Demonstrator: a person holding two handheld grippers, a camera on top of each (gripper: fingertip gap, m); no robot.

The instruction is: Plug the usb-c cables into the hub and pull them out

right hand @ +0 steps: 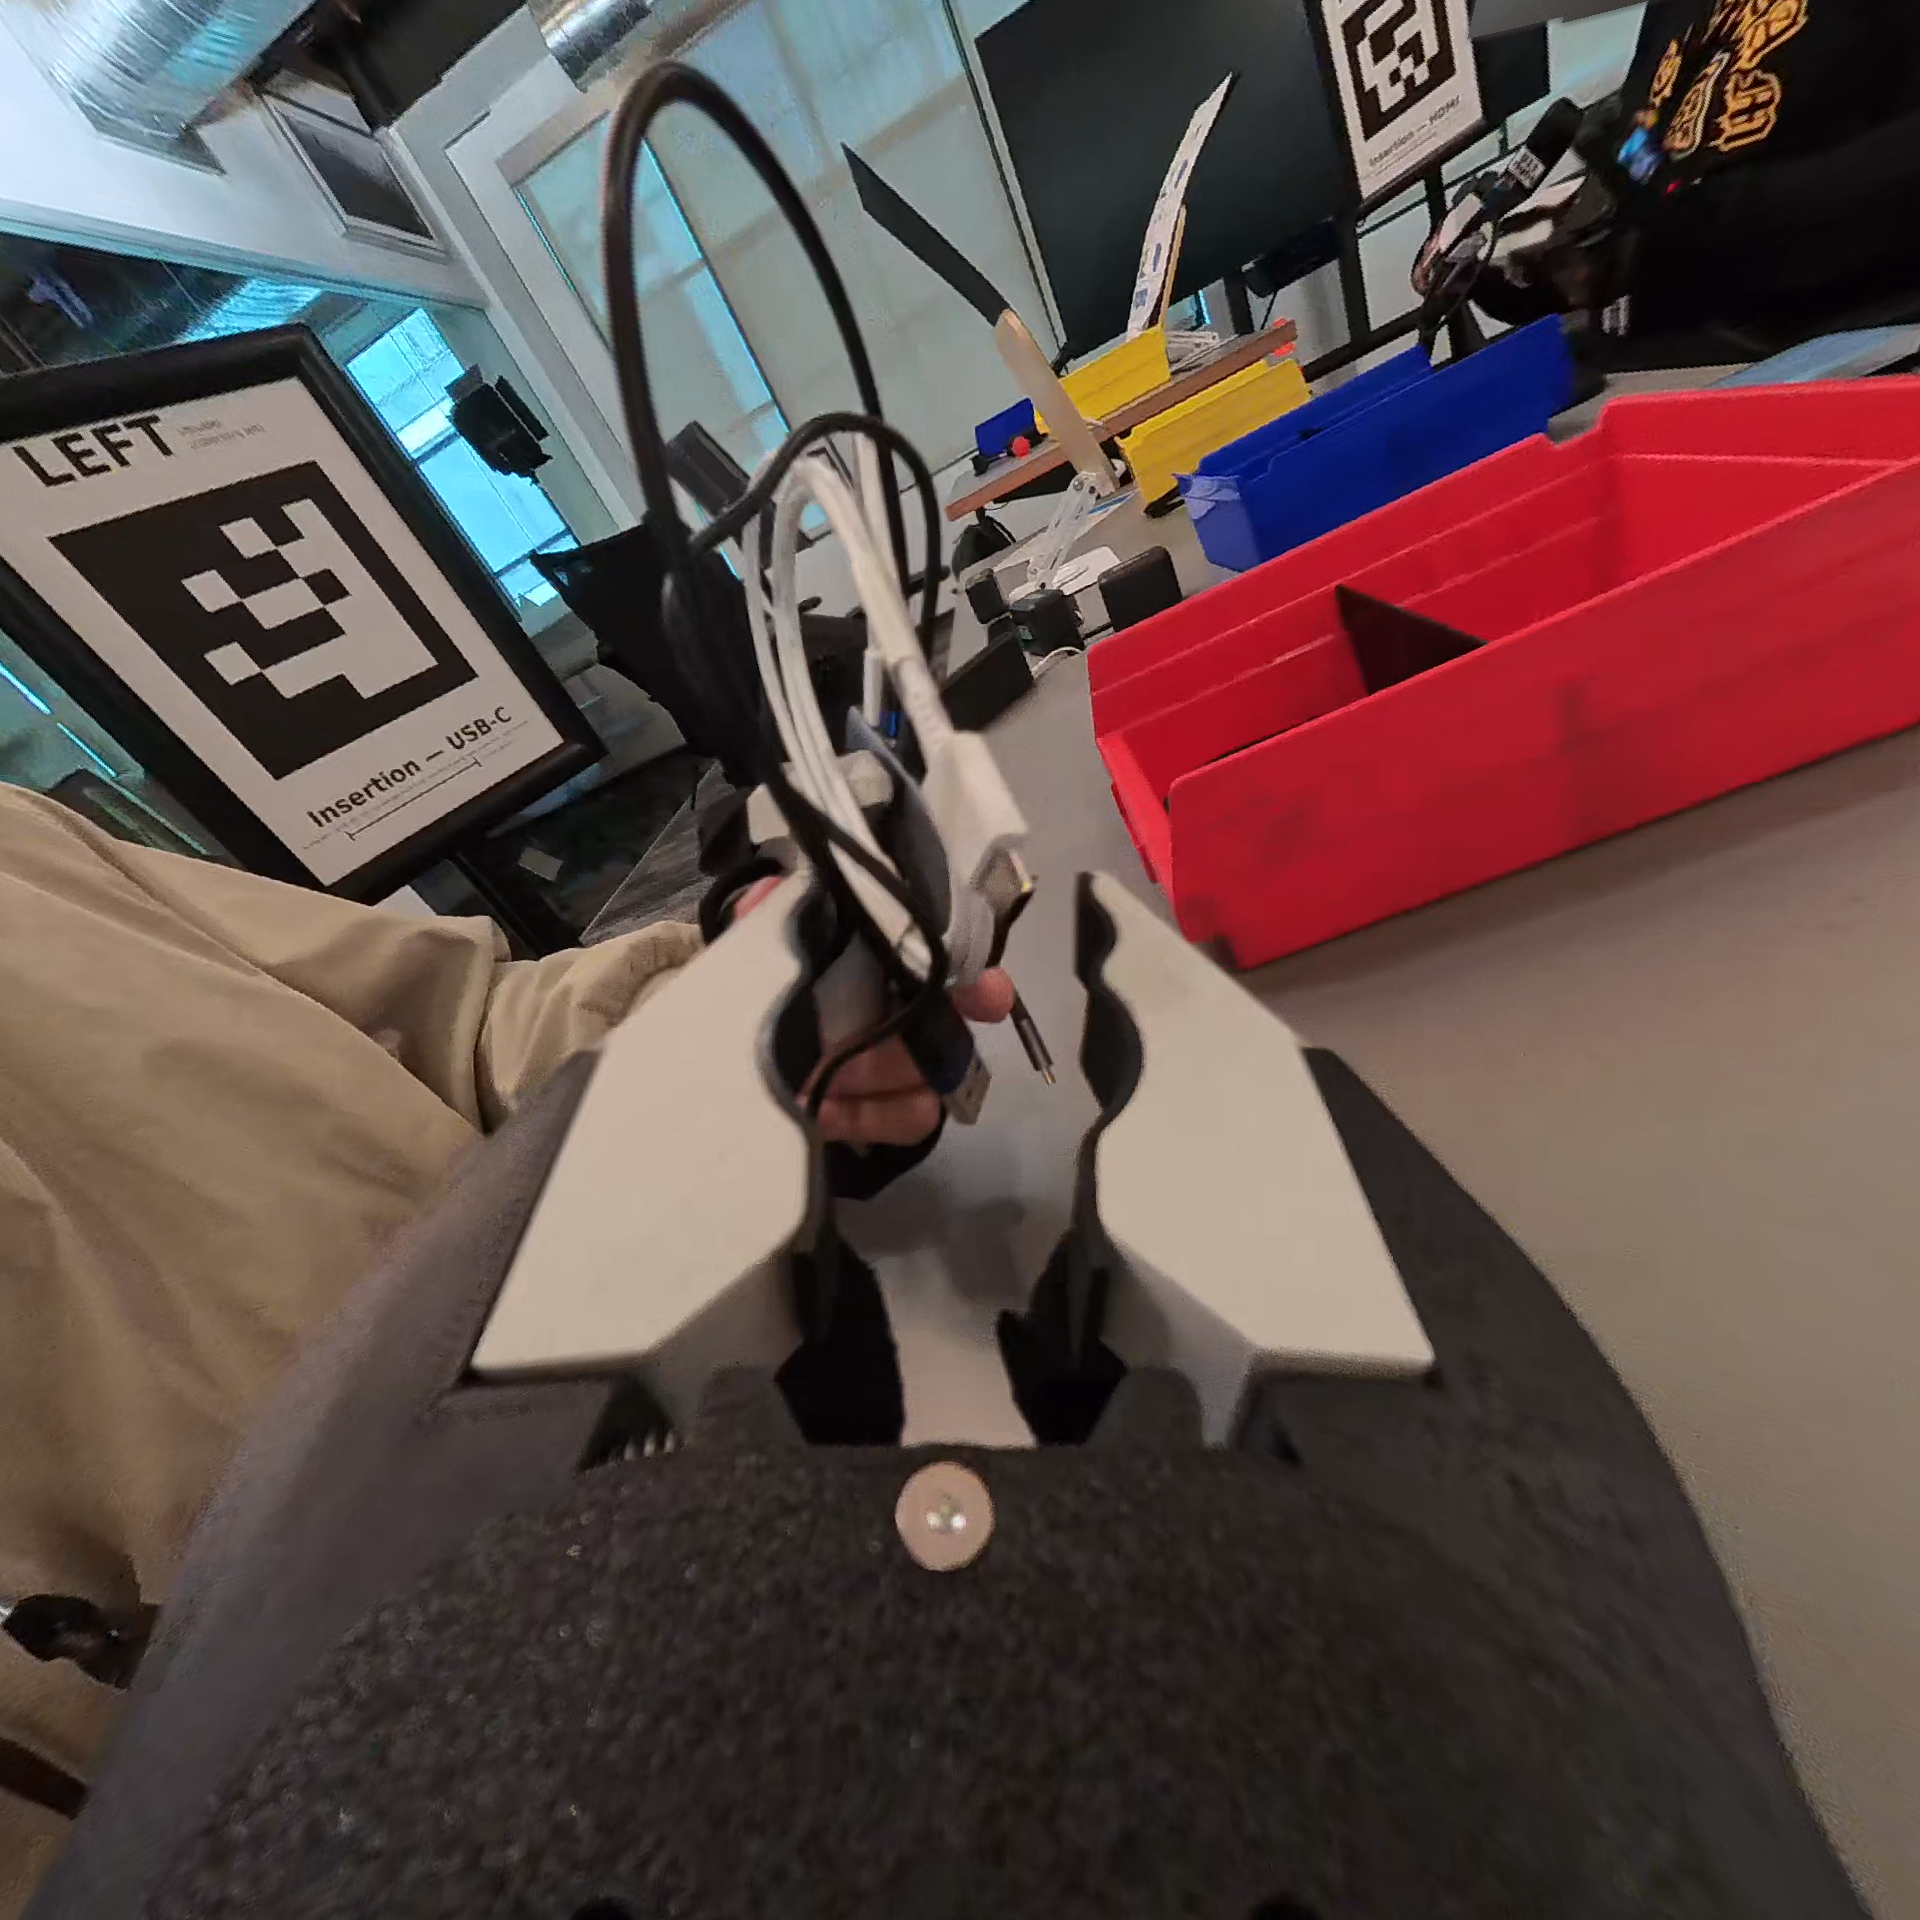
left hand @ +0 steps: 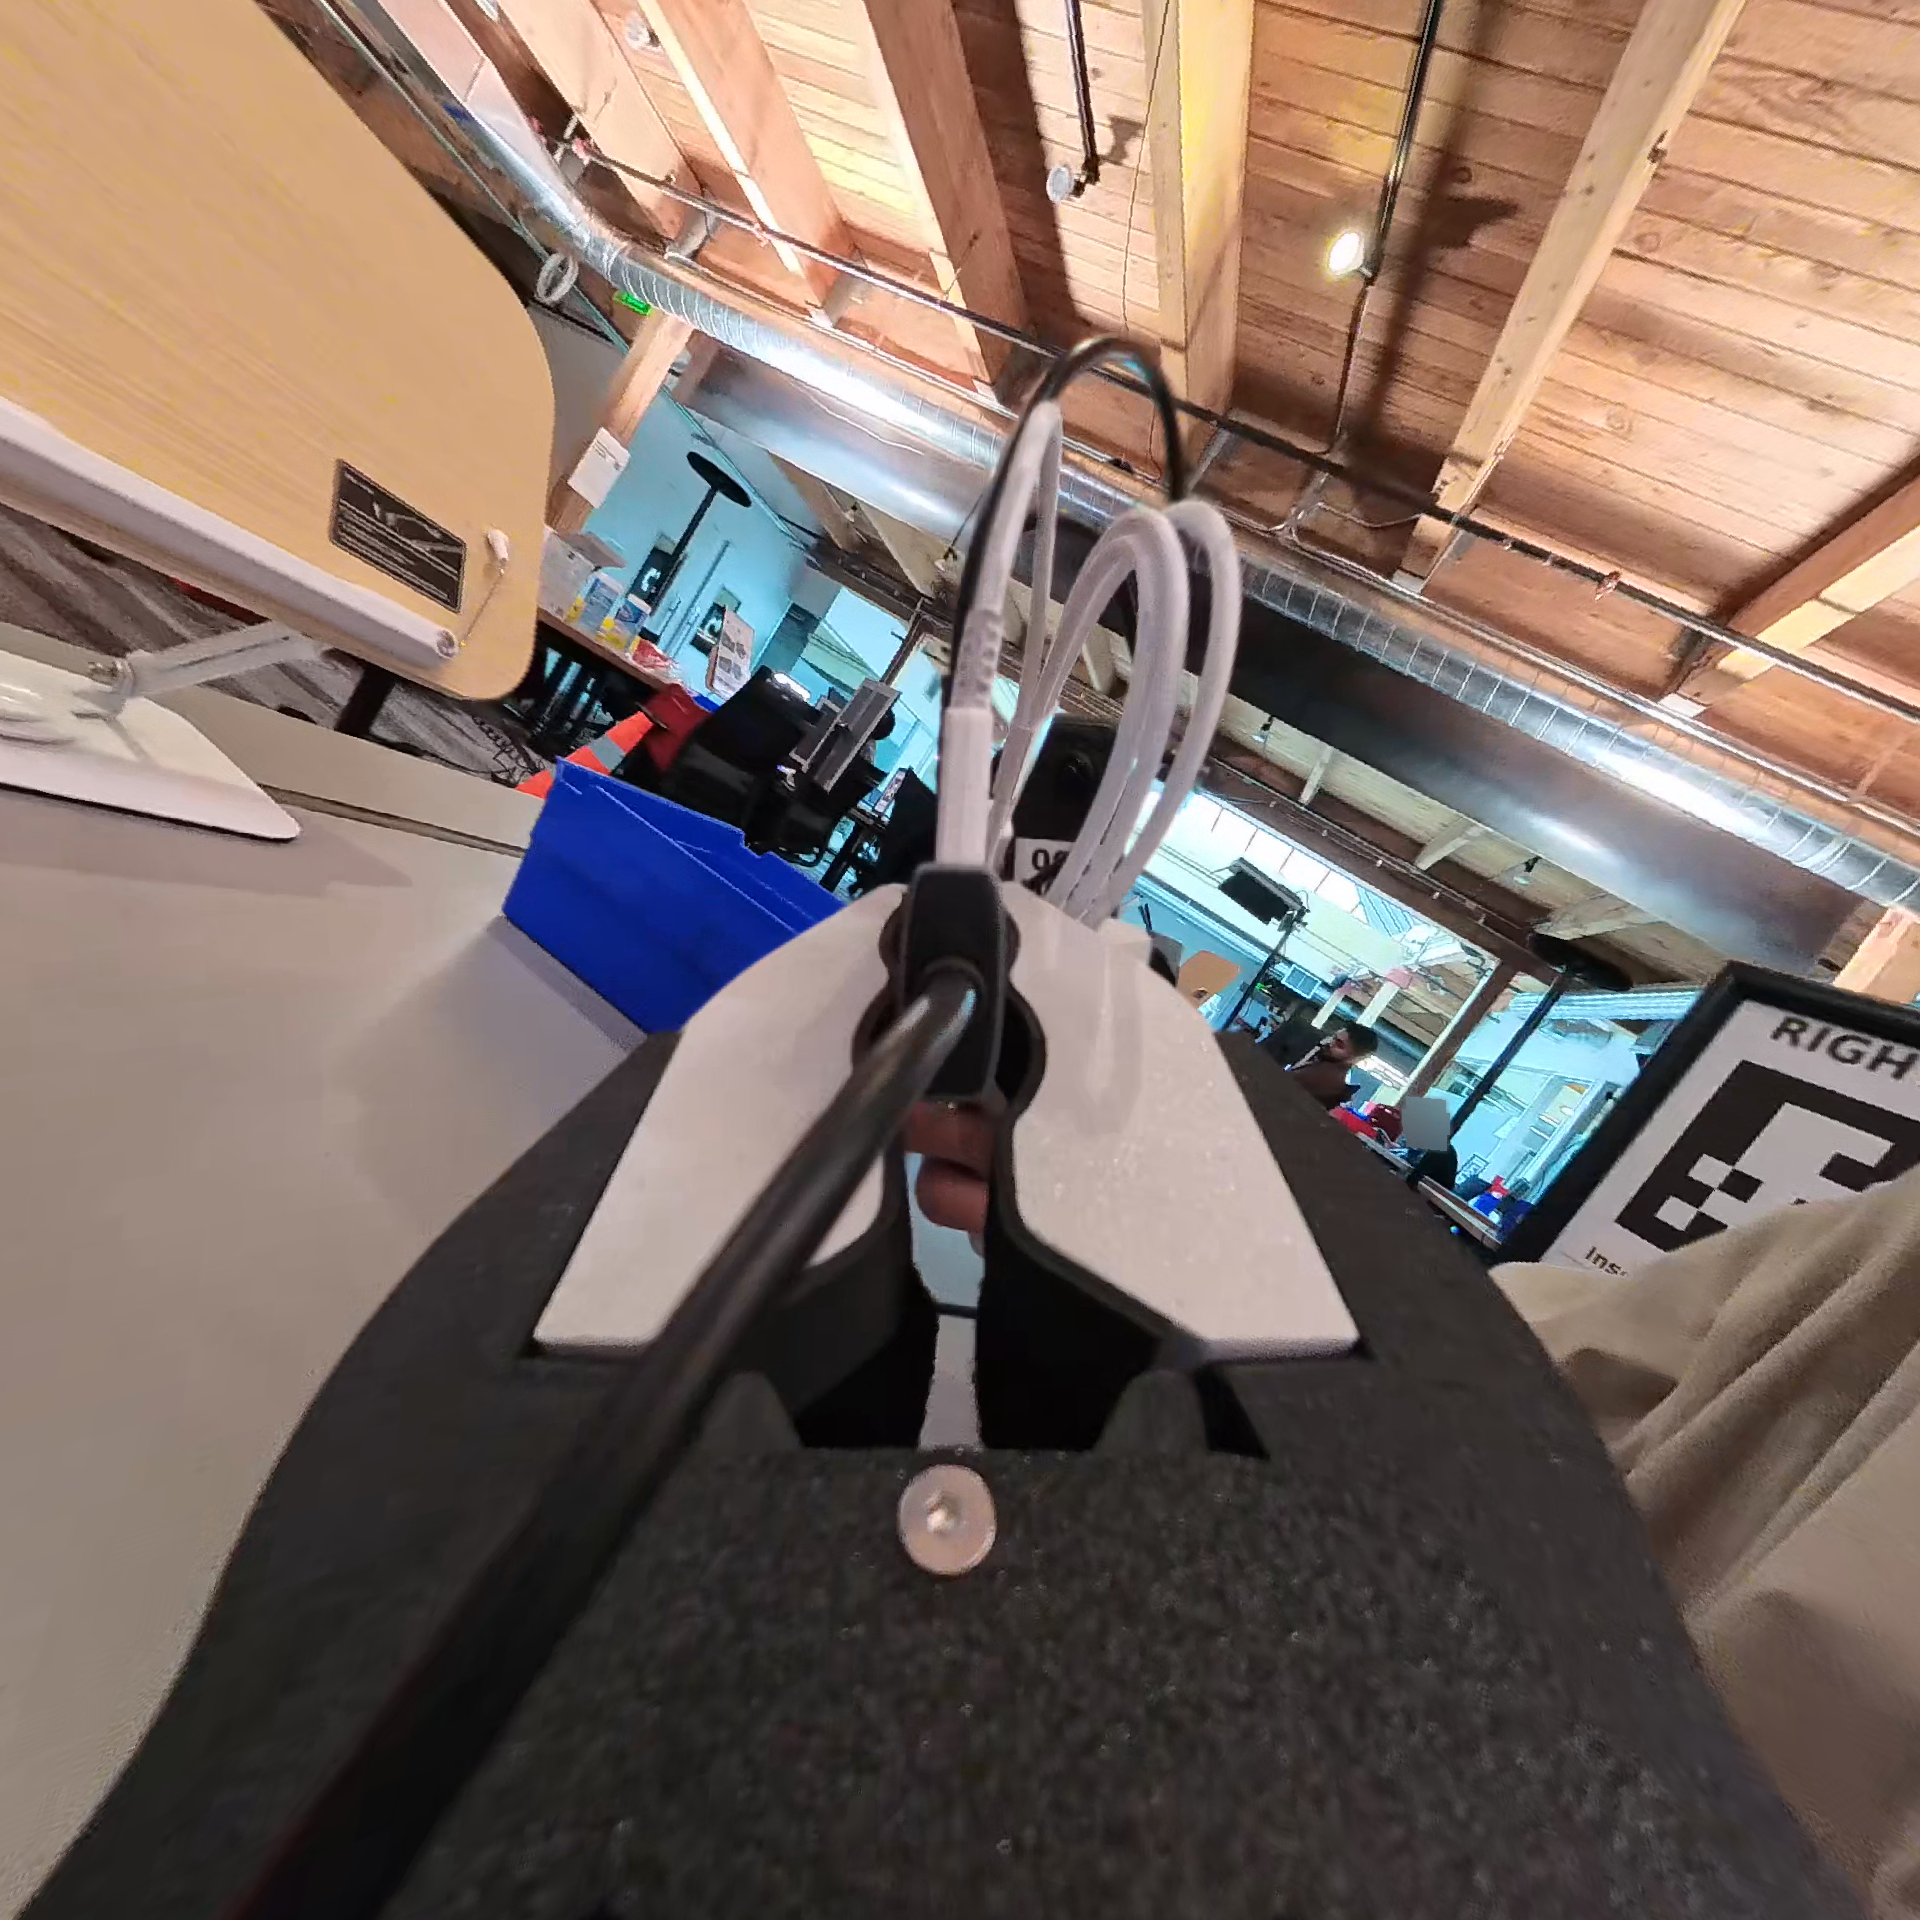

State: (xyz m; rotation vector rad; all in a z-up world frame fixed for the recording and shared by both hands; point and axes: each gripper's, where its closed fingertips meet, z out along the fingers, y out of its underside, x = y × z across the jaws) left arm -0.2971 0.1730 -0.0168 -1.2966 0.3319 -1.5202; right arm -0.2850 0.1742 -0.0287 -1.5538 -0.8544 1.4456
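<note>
My left gripper point(left hand: 951, 997) is clamped tight on a black cable point(left hand: 769, 1174) that runs back toward the camera, and its own fingers hide whatever part sits between the pads. Above the tips, white cables point(left hand: 1117, 686) rise in loops and a thin black loop point(left hand: 1132, 384) arches over them; where they end is out of sight behind the fingers. My right gripper point(right hand: 940, 987) stands apart with nothing between its fingers, aimed at the same bundle. In the right wrist view the bundle hangs in the air over the grey table point(right hand: 1558, 1143), held by a hand point(right hand: 883, 1091) largely covered by my left finger. A white cable with a connector point(right hand: 987, 821) dangles at the front, and a slim bare plug point(right hand: 1034, 1039) and a blue-tipped plug point(right hand: 961, 1081) point downward. I cannot make out the hub for certain among the blurred cords. A red bin point(right hand: 1507, 748) sits to the right on the table, a blue bin point(right hand: 1382, 457) behind it, and a beige sleeve point(right hand: 260, 1039) fills the left edge.
</note>
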